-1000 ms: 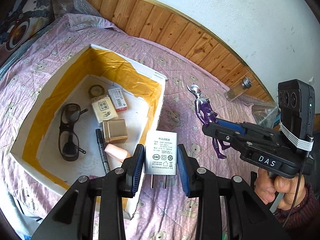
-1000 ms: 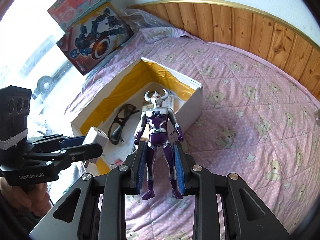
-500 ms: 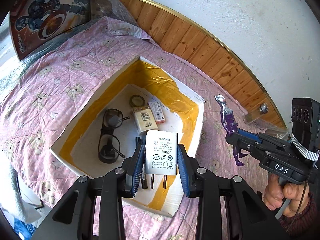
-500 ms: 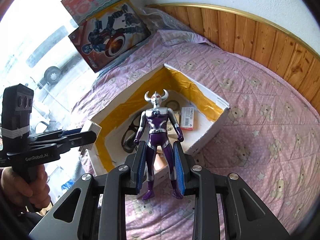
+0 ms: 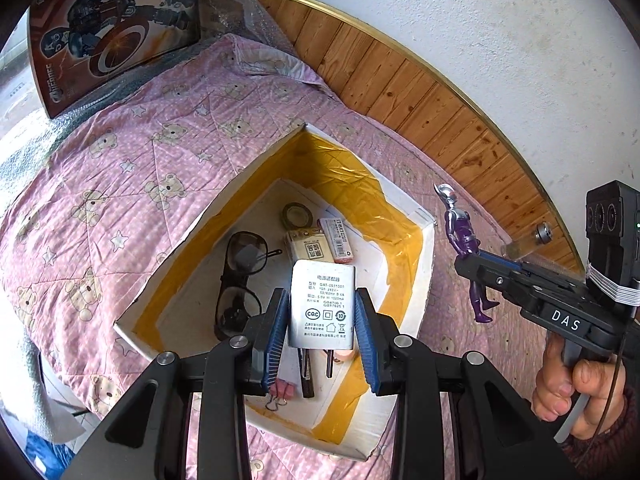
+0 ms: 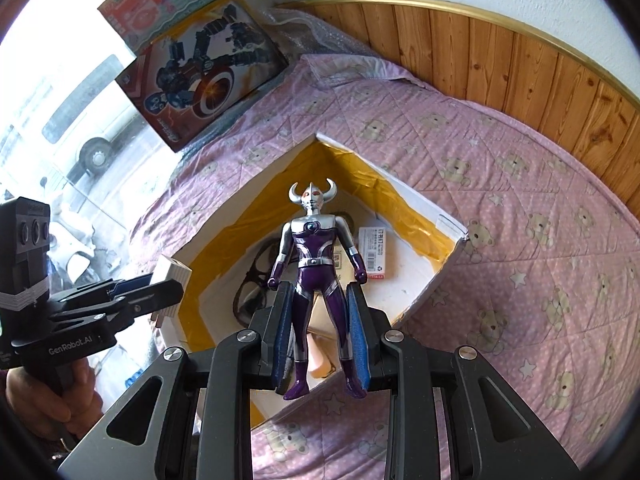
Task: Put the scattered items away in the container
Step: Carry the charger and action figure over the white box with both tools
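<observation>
The left gripper pinches a white power adapter between its fingers, hanging over the open box. The right gripper clamps a purple toy figure (legs between the fingers) above the box's near edge. Next, probably: lower each, then spread the fingers.

The left wrist camera sits just behind its own jaws and looks steeply down into the open box, close above it, with the wooden headboard arcing from 12 to 3 o'clock. The right wrist camera rides behind its jaws too, looks down at the same box from the opposite side and a little farther back, the headboard from 12 to 2 o'clock. Both share the box, the pink bed cover and the robot-print carton; each catches the other gripper at its edge, at 3 o'clock and 9 o'clock.
</observation>
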`<state>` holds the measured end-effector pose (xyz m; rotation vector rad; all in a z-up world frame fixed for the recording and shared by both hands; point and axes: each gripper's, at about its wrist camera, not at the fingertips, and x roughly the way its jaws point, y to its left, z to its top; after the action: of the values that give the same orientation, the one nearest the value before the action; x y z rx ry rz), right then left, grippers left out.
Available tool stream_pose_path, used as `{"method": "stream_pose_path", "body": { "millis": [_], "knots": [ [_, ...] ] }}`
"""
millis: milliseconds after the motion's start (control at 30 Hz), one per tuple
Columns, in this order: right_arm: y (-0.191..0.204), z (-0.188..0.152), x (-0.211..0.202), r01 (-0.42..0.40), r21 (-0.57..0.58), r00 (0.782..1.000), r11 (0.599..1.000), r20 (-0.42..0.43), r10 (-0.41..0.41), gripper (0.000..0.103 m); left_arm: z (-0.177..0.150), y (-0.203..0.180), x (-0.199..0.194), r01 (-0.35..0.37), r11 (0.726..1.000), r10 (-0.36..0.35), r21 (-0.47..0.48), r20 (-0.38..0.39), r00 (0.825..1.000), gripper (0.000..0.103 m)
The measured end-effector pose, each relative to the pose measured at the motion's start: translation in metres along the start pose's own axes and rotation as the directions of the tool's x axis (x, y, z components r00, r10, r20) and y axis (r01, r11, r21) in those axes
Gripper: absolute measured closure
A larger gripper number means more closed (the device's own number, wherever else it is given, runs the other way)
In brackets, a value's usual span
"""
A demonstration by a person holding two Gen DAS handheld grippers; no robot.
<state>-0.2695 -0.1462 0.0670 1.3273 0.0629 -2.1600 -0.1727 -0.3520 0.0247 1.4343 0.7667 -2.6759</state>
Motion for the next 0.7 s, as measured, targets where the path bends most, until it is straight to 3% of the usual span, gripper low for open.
{"method": "stream_pose_path", "body": {
  "millis": [700],
  "knots": [
    [-0.024,0.017,0.056,0.048,0.057,0.995,0.997,-0.091,-0.043,0.075,0.021,0.014,0.072,-0.060,0.998,0.058,-0.009,-0.120,0.991,0.069]
  ]
}}
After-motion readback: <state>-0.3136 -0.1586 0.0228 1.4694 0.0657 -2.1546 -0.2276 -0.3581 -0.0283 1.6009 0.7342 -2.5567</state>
